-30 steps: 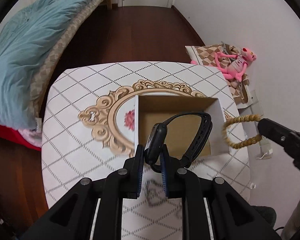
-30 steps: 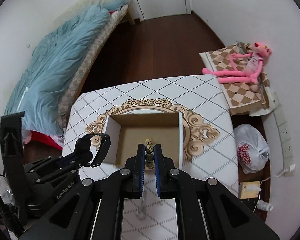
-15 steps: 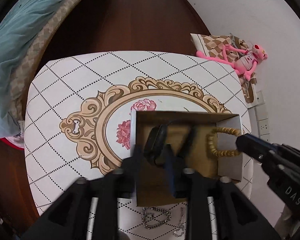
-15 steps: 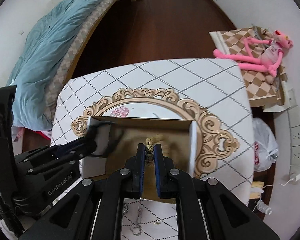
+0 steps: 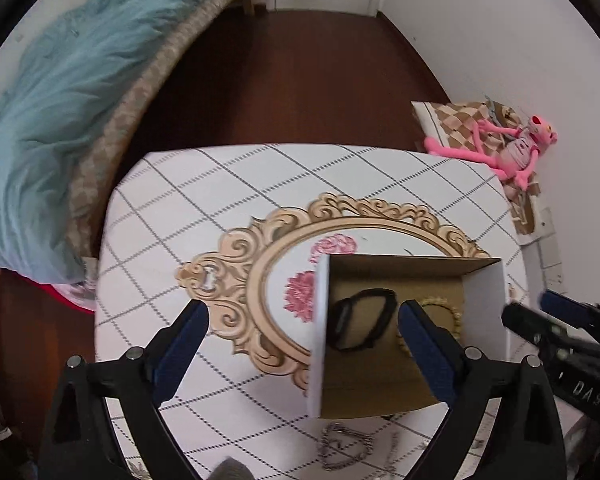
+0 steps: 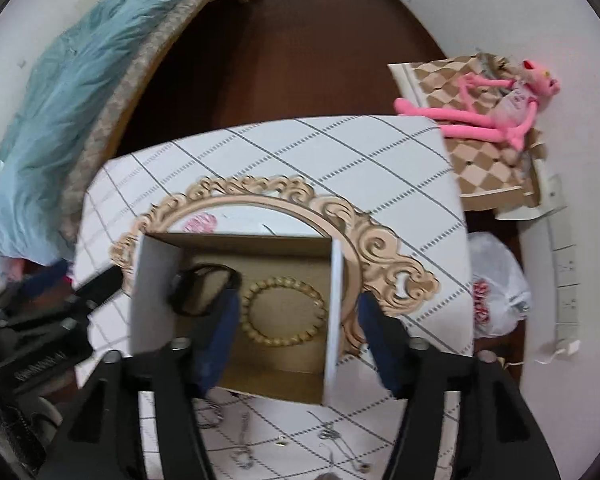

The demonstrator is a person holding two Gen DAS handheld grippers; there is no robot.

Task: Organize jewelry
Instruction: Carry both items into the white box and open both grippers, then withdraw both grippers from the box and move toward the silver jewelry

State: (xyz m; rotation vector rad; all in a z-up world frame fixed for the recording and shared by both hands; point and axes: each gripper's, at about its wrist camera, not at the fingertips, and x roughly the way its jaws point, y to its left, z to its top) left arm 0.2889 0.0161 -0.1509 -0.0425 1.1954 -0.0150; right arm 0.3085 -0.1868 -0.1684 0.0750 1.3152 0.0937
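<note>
Both grippers hang above an open cardboard box (image 6: 236, 344) that stands on the bench (image 5: 340, 176), whose cover is white with a dotted diamond grid and a gilt oval frame printed on it. The left gripper (image 5: 302, 330) has just been opening its jaws, which now stand wide apart with nothing between the blue pads; the black watch (image 5: 360, 320) lies loose on the floor of the box, toward its left wall. The right gripper (image 6: 298, 332) has likewise just been opening, its jaws spread and empty, and the beaded bracelet (image 6: 285, 311) lies flat on the box floor just beside the watch, a full ring of pale wooden beads. On the bench in front of the box, near the cameras, lie thin silver chains (image 5: 346, 446), tangled and blurred. Beyond the bench are a dark wooden floor (image 5: 300, 80), a bed with a blue quilt (image 5: 60, 120) and a pink plush toy (image 6: 496, 112) against the wall.
</note>
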